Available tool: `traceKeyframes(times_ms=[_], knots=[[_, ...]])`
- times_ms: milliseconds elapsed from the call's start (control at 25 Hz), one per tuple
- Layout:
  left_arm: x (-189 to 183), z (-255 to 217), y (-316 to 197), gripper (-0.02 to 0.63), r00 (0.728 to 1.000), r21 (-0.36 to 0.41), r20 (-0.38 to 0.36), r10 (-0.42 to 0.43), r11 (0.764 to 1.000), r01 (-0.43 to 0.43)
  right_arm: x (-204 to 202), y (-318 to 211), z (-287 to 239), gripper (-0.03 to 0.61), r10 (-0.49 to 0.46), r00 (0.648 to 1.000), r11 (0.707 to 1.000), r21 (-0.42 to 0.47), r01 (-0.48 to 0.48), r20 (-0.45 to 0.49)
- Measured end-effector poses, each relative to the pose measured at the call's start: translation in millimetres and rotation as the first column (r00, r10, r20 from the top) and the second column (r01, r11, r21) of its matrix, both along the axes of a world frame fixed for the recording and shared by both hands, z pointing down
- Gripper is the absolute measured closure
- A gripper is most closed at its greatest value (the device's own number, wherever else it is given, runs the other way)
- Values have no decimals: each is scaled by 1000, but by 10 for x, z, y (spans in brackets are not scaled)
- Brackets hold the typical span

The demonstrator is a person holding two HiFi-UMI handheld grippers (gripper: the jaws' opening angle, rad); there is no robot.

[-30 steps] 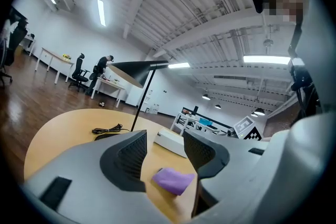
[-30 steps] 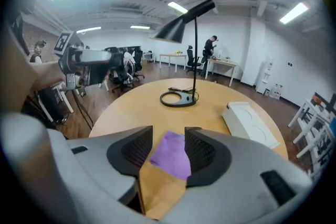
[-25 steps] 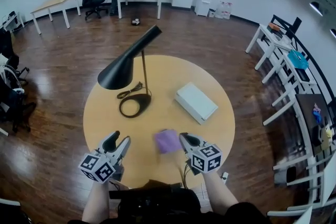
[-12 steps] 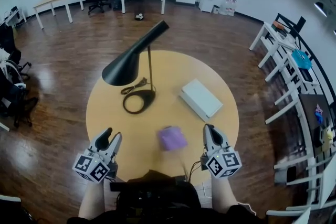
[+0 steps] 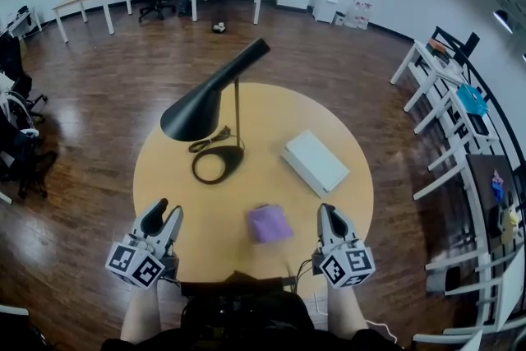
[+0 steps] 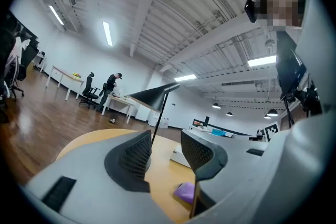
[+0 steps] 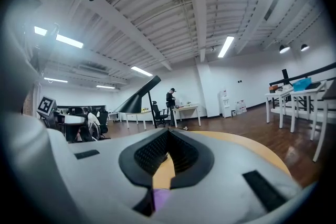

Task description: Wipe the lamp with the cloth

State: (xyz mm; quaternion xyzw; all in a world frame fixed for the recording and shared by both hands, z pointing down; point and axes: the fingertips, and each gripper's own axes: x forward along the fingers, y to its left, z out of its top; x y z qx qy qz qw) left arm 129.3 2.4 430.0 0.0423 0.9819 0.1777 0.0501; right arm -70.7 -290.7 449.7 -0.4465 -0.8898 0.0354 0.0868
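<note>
The right claw, closed tight on nothing, sits nearest the purple cloth, which lies flat on the table just to its left. The left claw, farther from the cloth, has just been narrowing and is half parted and empty. The lamp stands beyond, ahead of the left claw.

A round table with a light wooden top stands on the dark floor. On its far left part stands the black lamp on a ring-shaped foot, and a dark cord lies coiled just behind the foot. A flat white box lies to the right, well apart from the lamp. The purple cloth lies near the front edge.
</note>
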Motion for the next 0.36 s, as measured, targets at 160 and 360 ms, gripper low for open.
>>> traceKeyframes(times_ms=[160,360], knots=[[-21,-90,-2,442,1000,-11,29,4,1000,-3,-15,-34,11,577,10,1000,1000,6,-10,4],[52,-41,-82,442,1000,-3,25,0,1000,0,8,15,17,577,-11,1000,1000,2,11,-14]])
